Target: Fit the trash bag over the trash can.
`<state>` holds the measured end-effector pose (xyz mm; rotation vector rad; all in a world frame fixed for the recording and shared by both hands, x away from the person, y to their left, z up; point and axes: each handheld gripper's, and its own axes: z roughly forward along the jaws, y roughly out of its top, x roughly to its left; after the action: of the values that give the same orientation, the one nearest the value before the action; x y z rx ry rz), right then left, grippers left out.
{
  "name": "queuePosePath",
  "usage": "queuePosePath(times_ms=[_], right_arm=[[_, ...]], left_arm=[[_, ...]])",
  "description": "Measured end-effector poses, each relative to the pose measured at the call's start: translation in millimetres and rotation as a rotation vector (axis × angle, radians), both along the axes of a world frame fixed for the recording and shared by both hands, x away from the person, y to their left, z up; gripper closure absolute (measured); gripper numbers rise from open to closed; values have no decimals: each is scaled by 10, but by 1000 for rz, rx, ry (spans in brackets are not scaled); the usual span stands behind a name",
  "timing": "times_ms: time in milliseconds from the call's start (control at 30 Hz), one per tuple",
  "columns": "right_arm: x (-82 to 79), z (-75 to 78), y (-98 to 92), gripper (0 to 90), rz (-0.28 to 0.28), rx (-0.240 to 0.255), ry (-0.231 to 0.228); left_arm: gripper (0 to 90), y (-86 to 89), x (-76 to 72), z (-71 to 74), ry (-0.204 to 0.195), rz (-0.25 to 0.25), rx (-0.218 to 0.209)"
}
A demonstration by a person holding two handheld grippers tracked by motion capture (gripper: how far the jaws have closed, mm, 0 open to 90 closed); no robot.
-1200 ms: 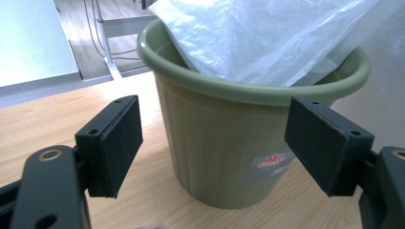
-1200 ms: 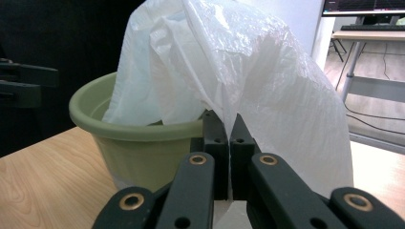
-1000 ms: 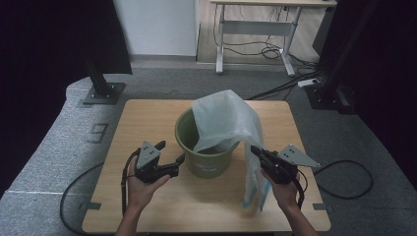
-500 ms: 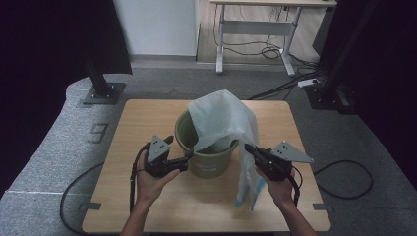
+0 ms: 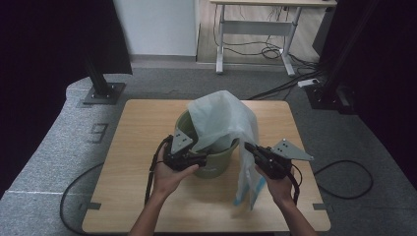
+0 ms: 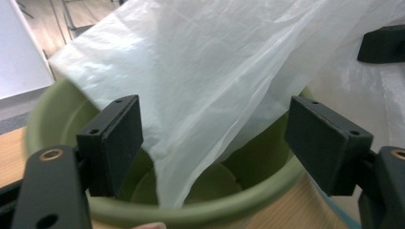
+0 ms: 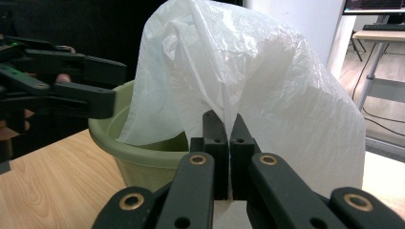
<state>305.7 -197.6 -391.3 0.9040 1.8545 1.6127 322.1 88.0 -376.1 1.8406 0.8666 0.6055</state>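
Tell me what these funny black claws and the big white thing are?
A person holds a grabbing tool in each hand. The left gripper and the right gripper each end in two black jaws. One picture looks down from above the table. The other two come from small cameras riding on each tool, looking along its jaws. On the table stands a green bucket, with a thin white plastic bag draped over it. The right gripper's jaws are pinched shut on the bag's edge. The left gripper's jaws are open, with the bag's other edge hanging between them, at the bucket's rim.
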Motion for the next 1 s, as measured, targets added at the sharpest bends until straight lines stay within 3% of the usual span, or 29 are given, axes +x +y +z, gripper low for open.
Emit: queuePosePath(times_ms=[67,433,533,700,833,900,1000], right_arm=[[-5,4,-6,885,2,1,-3],[13,2,-44,884,3,14,9],[10,-9,-51,884,1,21,10],[13,-101,-76,870,4,38,30],[3,-153,-111,775,25,55,30],[-14,-170,-115,685,14,48,27],[-80,-199,-93,479,-42,41,37]], left_arm=[[272,-60,22,1,-4,30,8],[344,-291,125,-14,31,13,32],[445,-319,154,6,64,31,28],[676,-292,210,23,122,-7,7],[821,-269,202,3,152,-57,22],[854,-259,182,-6,153,-74,16],[880,-244,158,-21,156,-91,15]])
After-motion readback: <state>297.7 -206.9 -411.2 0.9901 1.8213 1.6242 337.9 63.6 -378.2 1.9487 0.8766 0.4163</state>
